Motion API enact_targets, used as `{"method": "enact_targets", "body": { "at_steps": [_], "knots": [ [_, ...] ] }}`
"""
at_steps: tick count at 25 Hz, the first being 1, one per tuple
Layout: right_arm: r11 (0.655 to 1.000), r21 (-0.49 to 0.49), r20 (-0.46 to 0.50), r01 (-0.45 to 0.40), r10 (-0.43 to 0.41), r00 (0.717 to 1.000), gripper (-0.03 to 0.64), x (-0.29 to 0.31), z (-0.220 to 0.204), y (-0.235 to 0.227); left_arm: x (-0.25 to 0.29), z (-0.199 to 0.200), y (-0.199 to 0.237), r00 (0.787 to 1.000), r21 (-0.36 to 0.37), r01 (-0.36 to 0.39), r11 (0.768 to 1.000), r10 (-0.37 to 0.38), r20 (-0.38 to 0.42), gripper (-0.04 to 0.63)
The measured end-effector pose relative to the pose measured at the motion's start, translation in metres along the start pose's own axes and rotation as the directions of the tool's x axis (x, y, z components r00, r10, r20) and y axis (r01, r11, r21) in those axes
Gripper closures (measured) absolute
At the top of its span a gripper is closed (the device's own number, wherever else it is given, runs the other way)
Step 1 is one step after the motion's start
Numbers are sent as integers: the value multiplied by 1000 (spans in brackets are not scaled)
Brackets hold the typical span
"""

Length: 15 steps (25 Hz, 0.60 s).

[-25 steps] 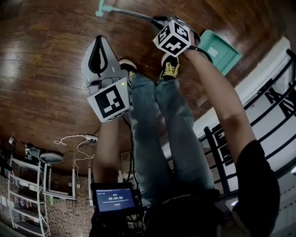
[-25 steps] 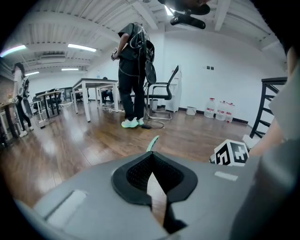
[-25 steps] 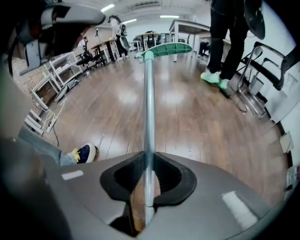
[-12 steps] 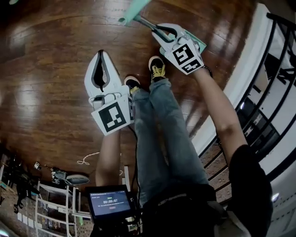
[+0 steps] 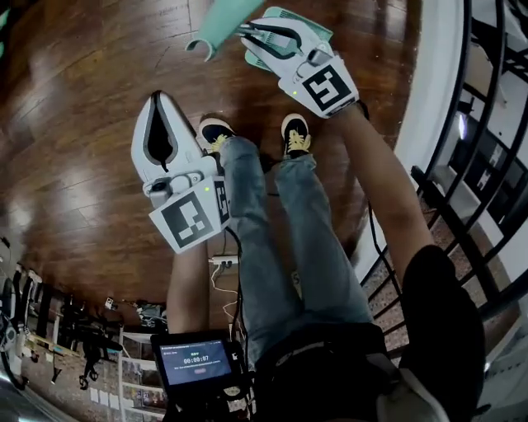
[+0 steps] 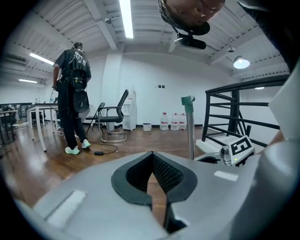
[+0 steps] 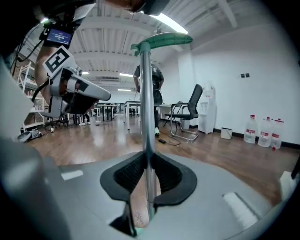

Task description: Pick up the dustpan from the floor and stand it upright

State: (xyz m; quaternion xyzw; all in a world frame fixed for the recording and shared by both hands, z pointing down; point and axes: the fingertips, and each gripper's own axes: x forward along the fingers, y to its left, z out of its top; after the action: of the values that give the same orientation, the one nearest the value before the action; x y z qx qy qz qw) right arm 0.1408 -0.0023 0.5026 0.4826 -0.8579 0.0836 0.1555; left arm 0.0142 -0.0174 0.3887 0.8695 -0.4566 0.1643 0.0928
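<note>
My right gripper (image 5: 250, 35) is shut on the dustpan's thin metal pole (image 7: 146, 117), which stands upright between its pads. The pole's teal grip (image 7: 161, 41) tops it; in the head view the teal grip (image 5: 216, 23) points up-left. The teal pan (image 5: 297, 14) shows partly behind the right gripper, above the wooden floor (image 5: 74, 124). To the left my left gripper (image 5: 157, 100) hangs shut with nothing between its pads (image 6: 152, 154), apart from the pole (image 6: 190, 136).
The person's legs and shoes (image 5: 214, 132) are right below both grippers. A white ledge (image 5: 429, 99) and black railing (image 5: 470, 165) run along the right. Farther off stand another person (image 6: 72, 98), an office chair (image 6: 112, 117) and water bottles (image 6: 173, 121).
Both grippers have risen. The right one has lifted the dustpan, swinging its pole from lying low near the floor to upright. The left gripper stayed shut and empty.
</note>
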Motion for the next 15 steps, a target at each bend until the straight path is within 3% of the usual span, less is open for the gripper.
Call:
{"method": "enact_targets", "body": {
  "at_steps": [6,11,15],
  "knots": [
    [992,99,77,75,-83,994,538,-69,-18,-18,-5,-11,-67,997,76,69,995,-66,-33,577],
    [999,33,57,-9,7,998,535,-59,-19,3,-5,-8,-86,994,107,107,988,-104,-35,576],
    [997,57,43,-59,56,997,494,-49,-32,16,-2,-1,-89,993,123,119,985,-116,-29,577]
  ]
}}
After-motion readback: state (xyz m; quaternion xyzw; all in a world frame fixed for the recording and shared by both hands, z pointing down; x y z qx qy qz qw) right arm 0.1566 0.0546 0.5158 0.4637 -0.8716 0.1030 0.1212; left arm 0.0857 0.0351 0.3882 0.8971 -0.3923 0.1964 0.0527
